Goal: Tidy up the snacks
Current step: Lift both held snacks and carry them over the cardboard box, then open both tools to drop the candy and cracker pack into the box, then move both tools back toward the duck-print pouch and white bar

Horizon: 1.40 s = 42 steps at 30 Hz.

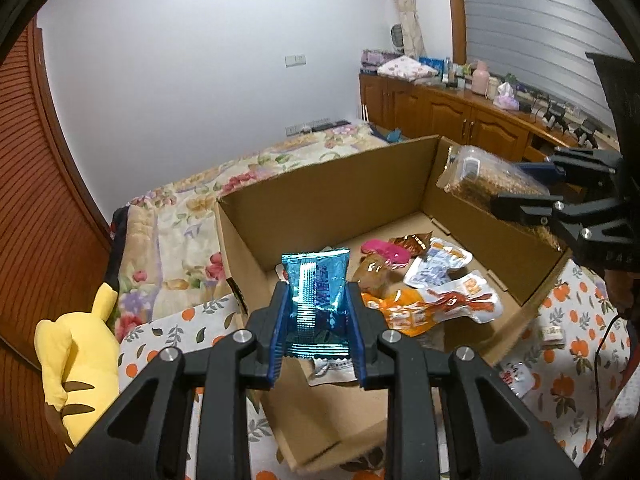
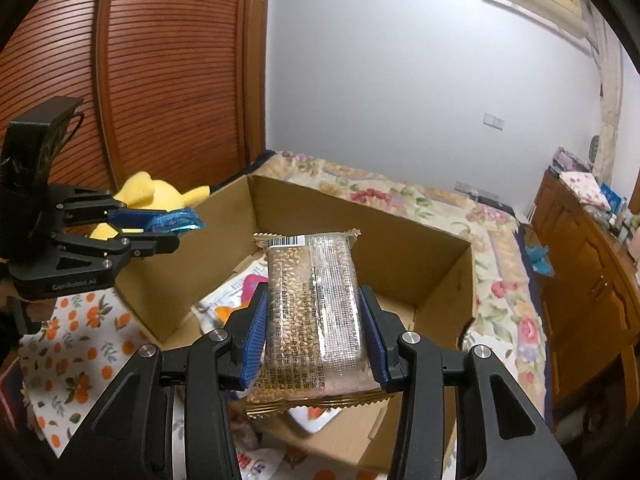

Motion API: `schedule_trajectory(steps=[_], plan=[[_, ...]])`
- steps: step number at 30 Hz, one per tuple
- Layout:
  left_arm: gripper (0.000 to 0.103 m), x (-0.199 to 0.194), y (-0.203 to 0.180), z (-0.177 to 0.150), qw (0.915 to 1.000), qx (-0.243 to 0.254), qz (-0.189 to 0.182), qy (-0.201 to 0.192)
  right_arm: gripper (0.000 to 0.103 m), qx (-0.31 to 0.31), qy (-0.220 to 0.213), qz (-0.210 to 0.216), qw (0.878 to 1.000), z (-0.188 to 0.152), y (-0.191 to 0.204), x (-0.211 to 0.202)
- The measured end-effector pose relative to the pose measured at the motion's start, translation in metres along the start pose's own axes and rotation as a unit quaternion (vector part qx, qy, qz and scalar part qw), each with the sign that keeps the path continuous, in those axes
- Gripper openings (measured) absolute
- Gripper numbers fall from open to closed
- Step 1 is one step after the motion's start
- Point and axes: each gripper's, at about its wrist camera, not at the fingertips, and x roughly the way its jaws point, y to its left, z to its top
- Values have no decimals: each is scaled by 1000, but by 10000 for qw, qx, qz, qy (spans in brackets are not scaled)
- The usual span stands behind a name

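Observation:
My left gripper (image 1: 316,312) is shut on a shiny blue snack packet (image 1: 316,292) and holds it above the near edge of an open cardboard box (image 1: 320,192). My right gripper (image 2: 316,320) is shut on a clear packet of brown grain bars (image 2: 316,304) above the box (image 2: 360,216). The right gripper also shows at the right of the left wrist view (image 1: 520,188) with its packet (image 1: 480,176) over the box's right wall. The left gripper shows in the right wrist view (image 2: 176,232) with the blue packet (image 2: 176,222). Several snack packets, one orange (image 1: 404,312), lie in the box.
The box sits on an orange-fruit patterned cloth (image 1: 576,332). A yellow plush toy (image 1: 76,352) lies at the left. A flowered bed (image 1: 192,200) is behind the box. A wooden cabinet (image 1: 452,112) stands at the far right. Loose packets (image 1: 516,376) lie right of the box.

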Motion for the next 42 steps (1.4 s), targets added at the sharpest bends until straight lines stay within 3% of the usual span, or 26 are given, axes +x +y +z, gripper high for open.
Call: schedule_trajectory(steps=[7, 14, 19, 25, 37, 42], plan=[[32, 12, 5, 6, 9999, -46, 48, 85, 44, -86, 254, -46, 9996, 6, -4, 27], [49, 16, 18, 8, 9996, -225, 163, 36, 44, -302, 588, -166, 9977, 13, -4, 45], [52, 16, 26, 7, 9995, -302, 105, 15, 45, -329, 807, -186, 9960, 13, -7, 56], [69, 11, 24, 7, 9994, -303, 112, -83, 55, -207, 746, -263, 9967, 18, -10, 55], [74, 8, 19, 2, 9989, -433, 109, -119, 75, 102, 553, -209, 9982, 14, -17, 45], [75, -1, 9, -1, 9992, -323, 145, -179, 77, 155, 385, -142, 9990, 9, -12, 30]])
